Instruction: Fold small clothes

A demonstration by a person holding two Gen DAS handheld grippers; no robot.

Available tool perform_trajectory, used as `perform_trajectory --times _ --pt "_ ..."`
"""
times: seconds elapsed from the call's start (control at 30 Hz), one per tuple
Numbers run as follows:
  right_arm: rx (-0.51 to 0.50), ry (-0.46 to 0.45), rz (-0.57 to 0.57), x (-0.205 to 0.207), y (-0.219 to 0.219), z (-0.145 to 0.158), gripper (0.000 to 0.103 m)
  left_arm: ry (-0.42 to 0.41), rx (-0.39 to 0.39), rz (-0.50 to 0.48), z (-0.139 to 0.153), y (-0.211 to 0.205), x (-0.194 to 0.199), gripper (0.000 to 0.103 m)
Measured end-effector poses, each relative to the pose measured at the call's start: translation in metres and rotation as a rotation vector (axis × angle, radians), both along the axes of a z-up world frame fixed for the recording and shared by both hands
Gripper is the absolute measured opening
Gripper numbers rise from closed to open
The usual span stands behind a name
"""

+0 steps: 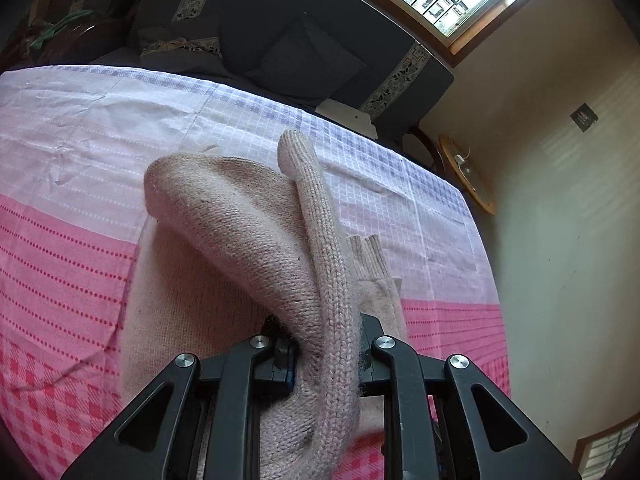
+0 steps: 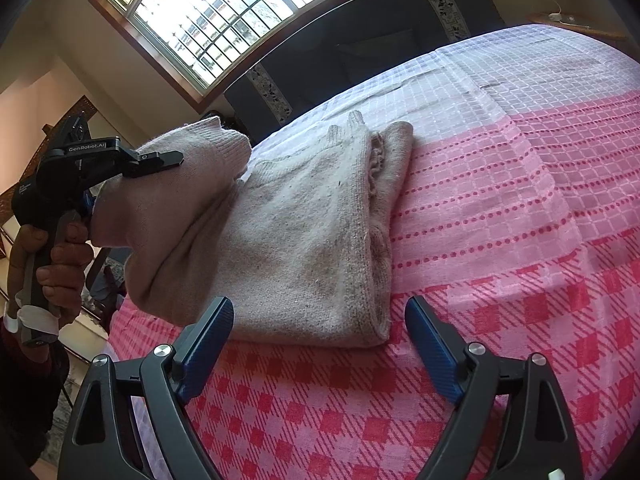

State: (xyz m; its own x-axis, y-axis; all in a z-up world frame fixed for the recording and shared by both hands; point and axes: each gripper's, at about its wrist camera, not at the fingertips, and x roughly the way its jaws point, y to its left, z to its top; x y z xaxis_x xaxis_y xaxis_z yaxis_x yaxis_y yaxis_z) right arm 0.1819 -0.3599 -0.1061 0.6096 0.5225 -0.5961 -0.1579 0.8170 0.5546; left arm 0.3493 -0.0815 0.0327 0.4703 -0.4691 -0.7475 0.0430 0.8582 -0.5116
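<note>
While one side of the beige knitted sweater (image 2: 304, 232) is held raised off the pink checked cloth (image 2: 500, 208), the fold is judged to be only partly made; the garment's main body lies flat on the cloth, already doubled along its right edge, and its left portion is lifted and draped toward the middle. The step in hand is taken to be the carrying of that lifted side across the body; the next move is judged to call for the raised knit to be laid down over the flat part and released, so that the edges line up and no bulge is trapped beneath.

The left gripper (image 1: 326, 354) is seen clamped on the sweater; its jaws stand nearly together, a thick bunch of knit is pinched between them, and a ribbed cuff (image 1: 290, 152) is thrown up ahead of the fingers. In the right wrist view the same gripper is seen at the left, gripped by a hand (image 2: 48, 264), with the fabric hanging from it.

The right gripper (image 2: 320, 340) is held with its jaws wide apart; nothing is held between the blue pads (image 2: 210, 332); the sweater's near hem lies just ahead of them, and whether the left pad brushes the hem cannot be told. A sofa (image 1: 320, 40) is seen beyond the table.
</note>
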Motion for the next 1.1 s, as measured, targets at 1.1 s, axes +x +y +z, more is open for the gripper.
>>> perform_trajectory --times 1.1 --pt "0.011 -0.003 0.013 0.0 0.001 0.0 0.088 0.076 0.039 -0.073 -0.045 -0.089 0.017 0.019"
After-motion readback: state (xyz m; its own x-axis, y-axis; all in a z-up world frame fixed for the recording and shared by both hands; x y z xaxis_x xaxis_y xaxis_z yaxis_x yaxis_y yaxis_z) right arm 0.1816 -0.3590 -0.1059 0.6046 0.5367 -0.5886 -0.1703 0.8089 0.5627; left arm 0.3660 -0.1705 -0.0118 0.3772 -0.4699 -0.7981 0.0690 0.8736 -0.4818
